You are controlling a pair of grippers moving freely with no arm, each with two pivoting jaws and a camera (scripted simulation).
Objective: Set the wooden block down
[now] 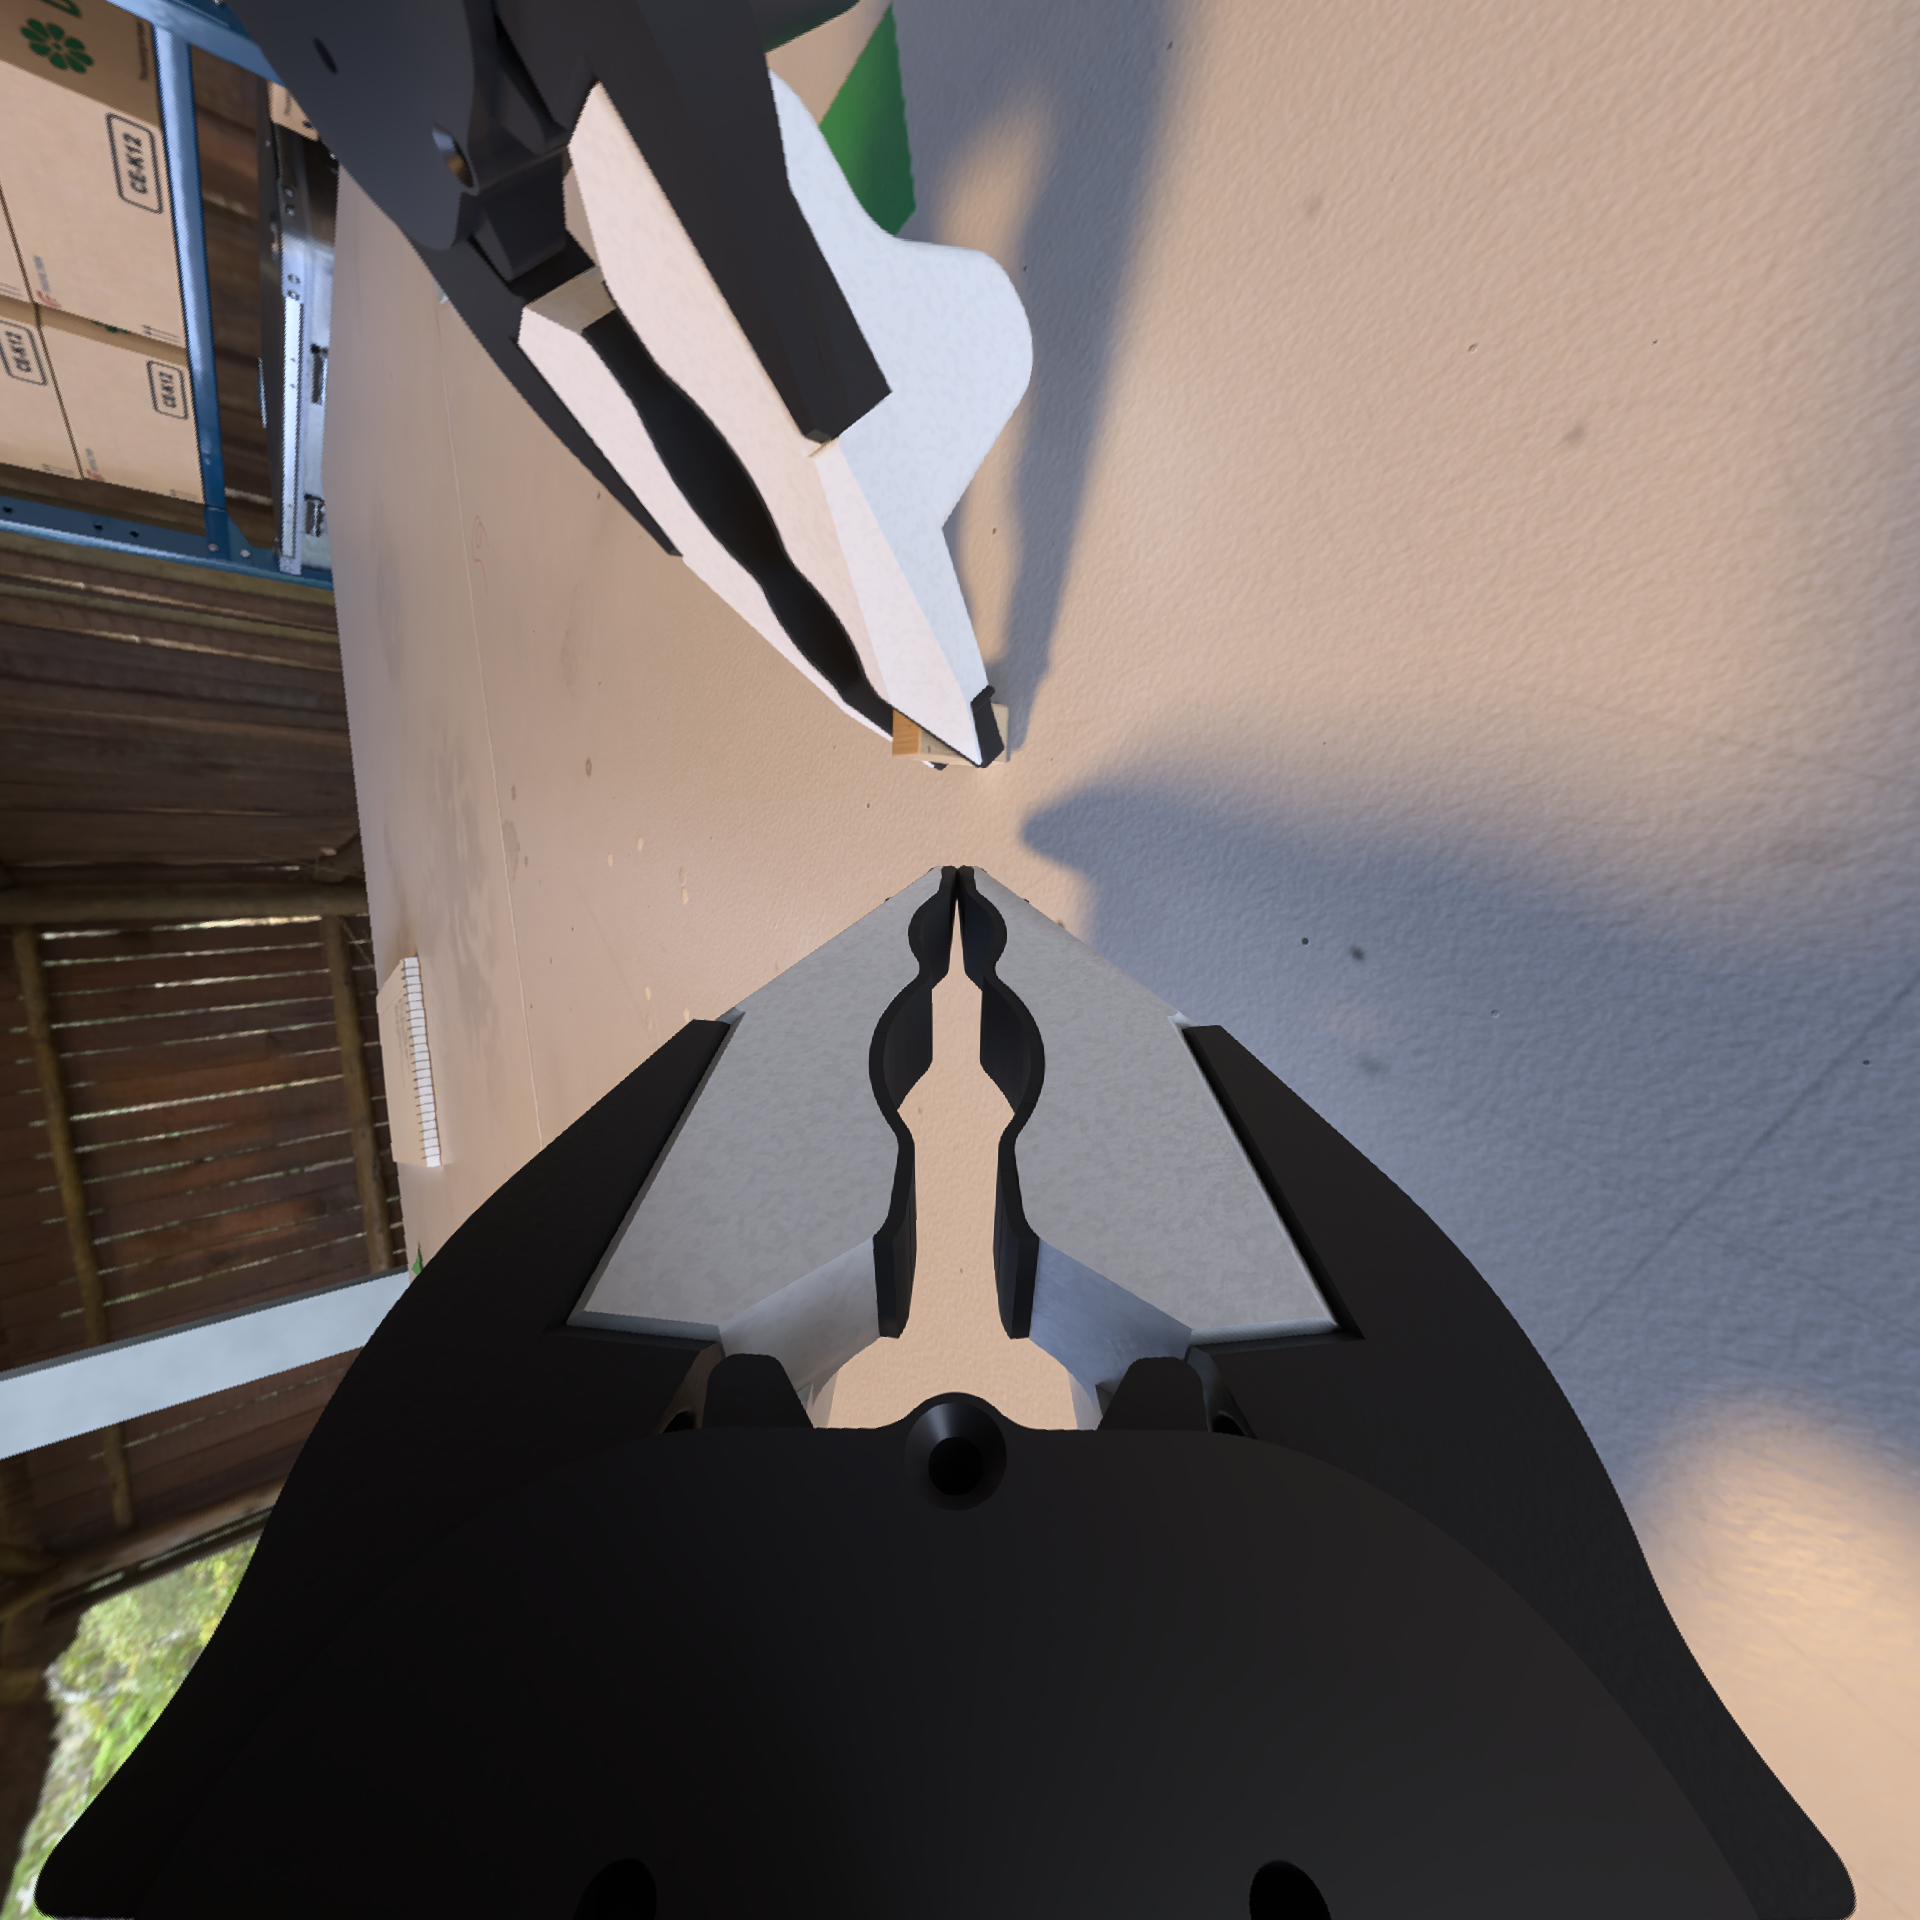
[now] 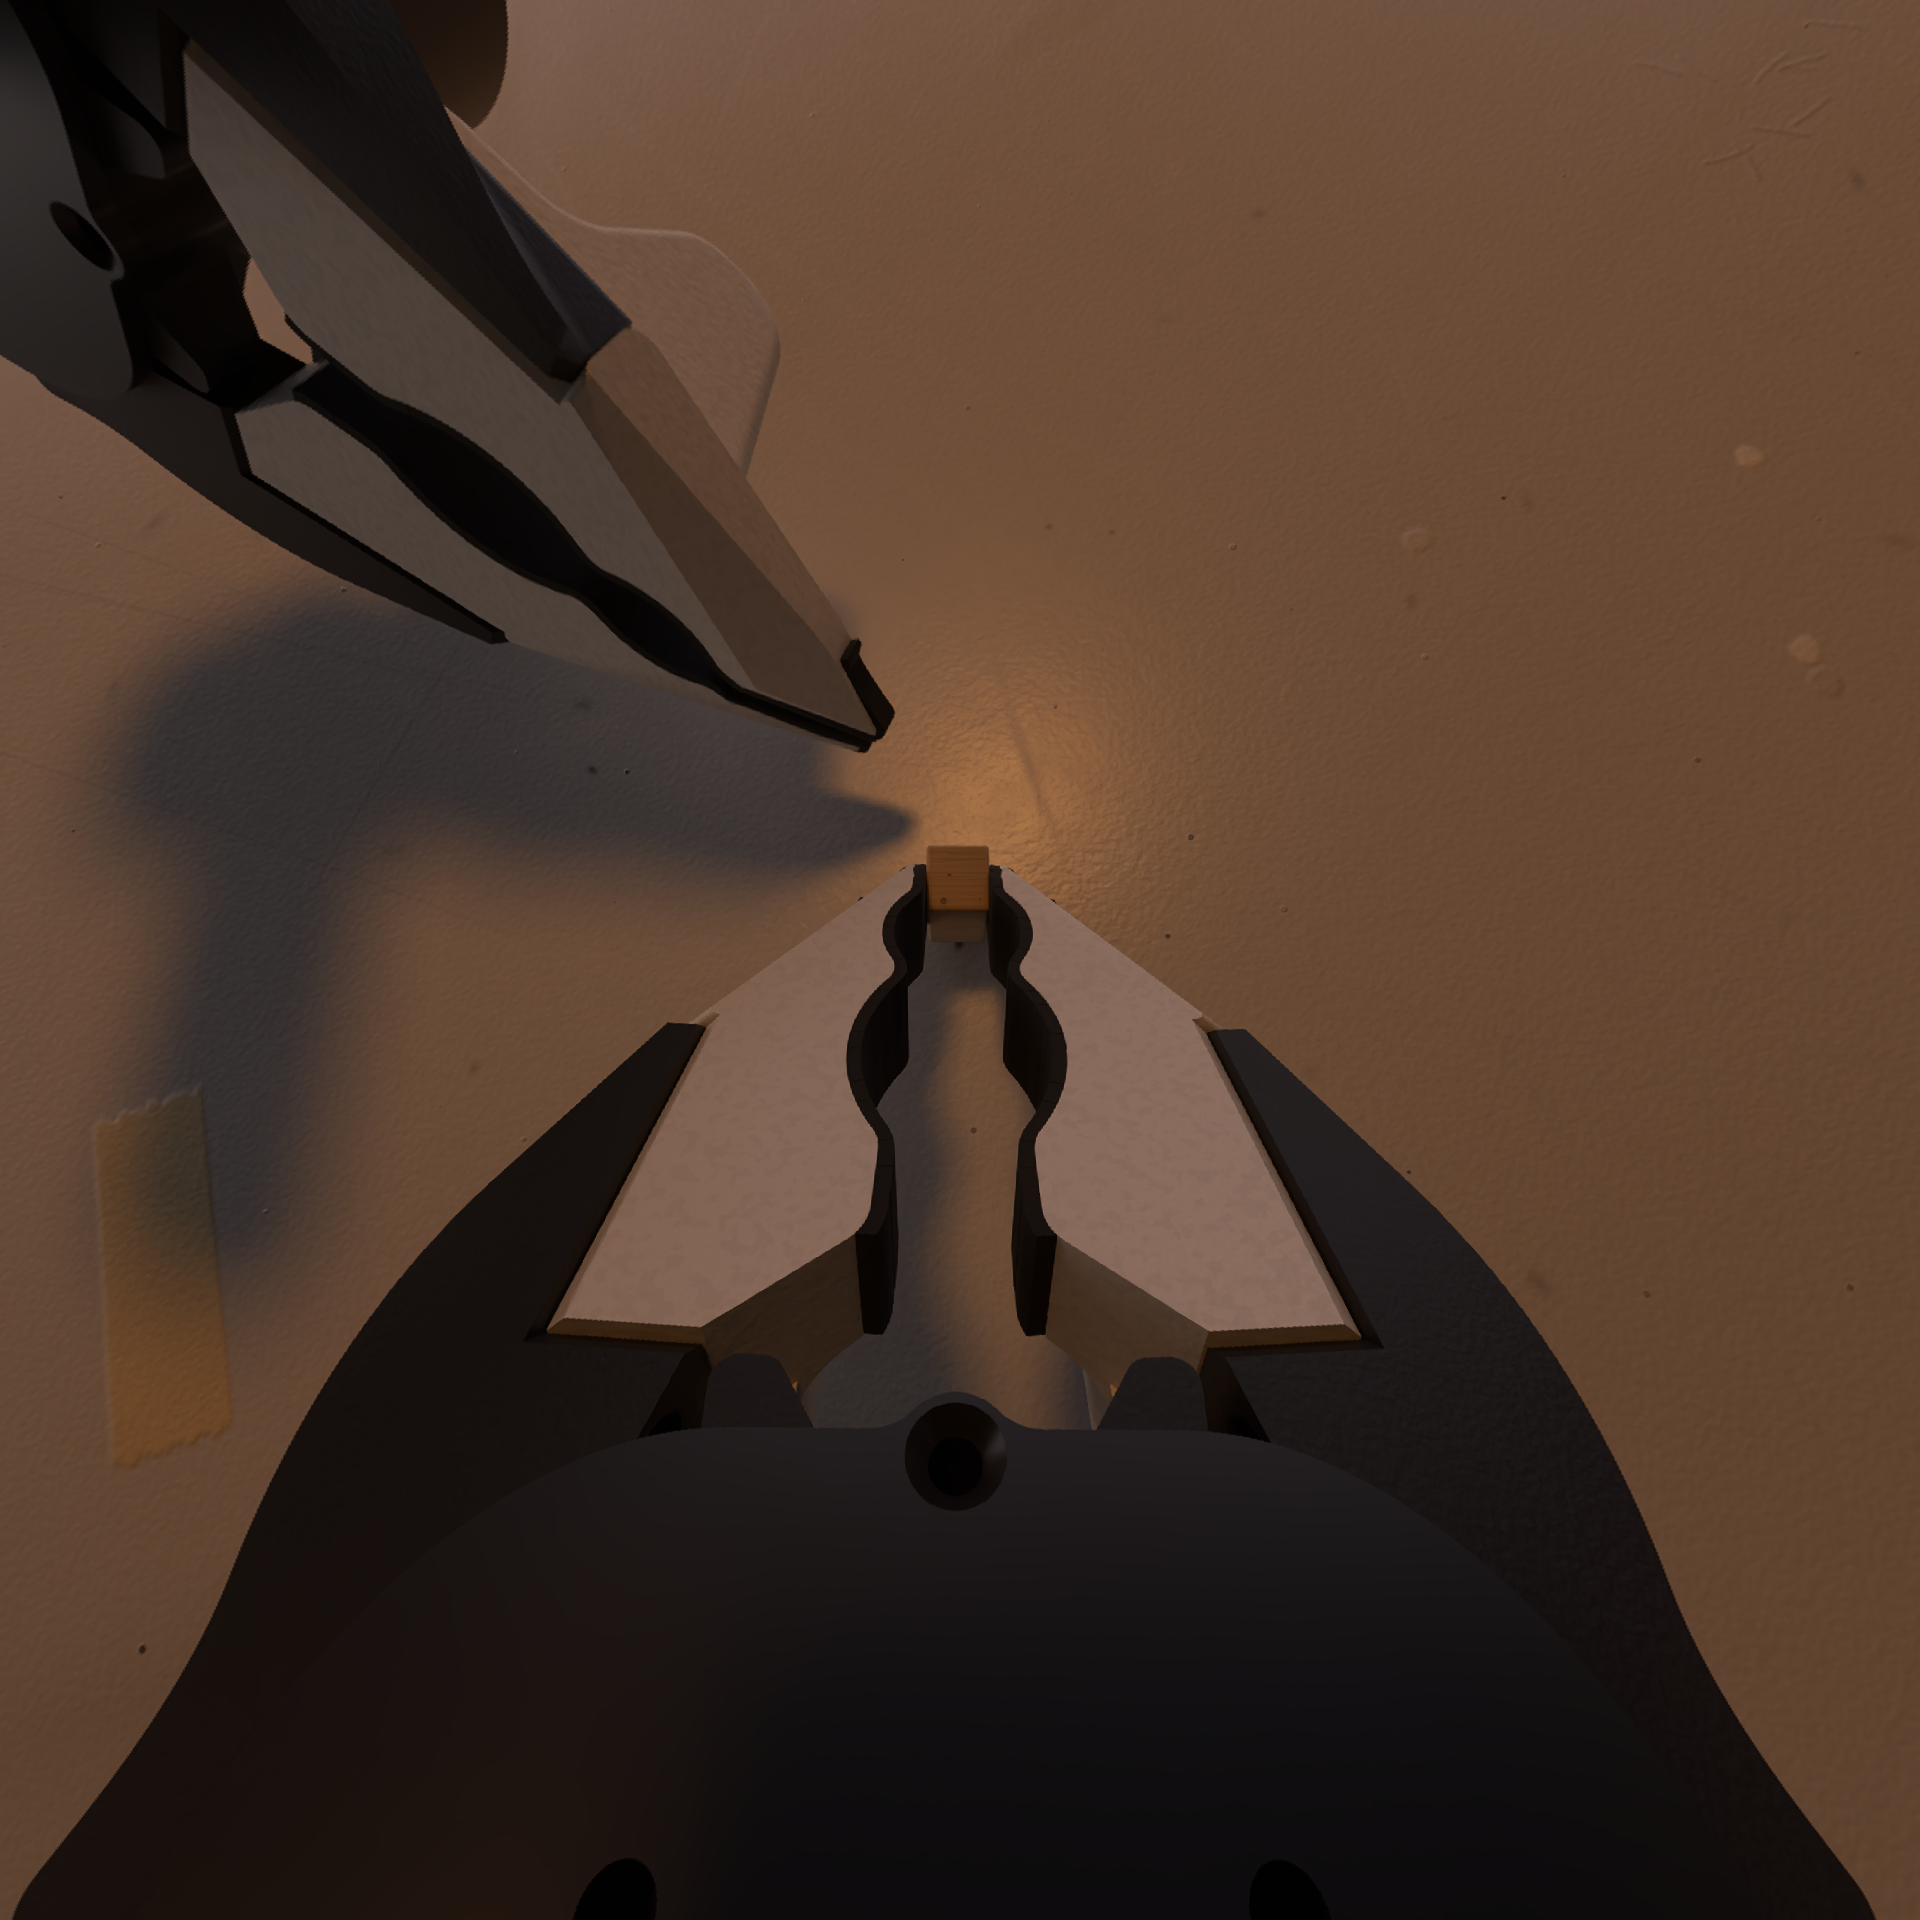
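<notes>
A small wooden block (image 2: 957, 879) is pinched between the fingertips of my right gripper (image 2: 957, 883), which is shut on it close above the tan tabletop (image 2: 1403, 364). I cannot tell if the block touches the surface. In the left wrist view the right gripper (image 1: 940, 743) reaches in from the upper left, and the block (image 1: 907, 736) shows at its tips. My left gripper (image 1: 956, 875) is shut and empty, with its tips a short way from the block. It also shows in the right wrist view (image 2: 871, 717), at the upper left.
A strip of yellowish tape (image 2: 161, 1278) is stuck on the table to the left. A spiral notepad (image 1: 410, 1060) lies near the table's edge. Beyond the edge stand cardboard boxes (image 1: 83, 260) on a blue rack and a wooden wall. A green object (image 1: 873, 114) sits behind the right gripper.
</notes>
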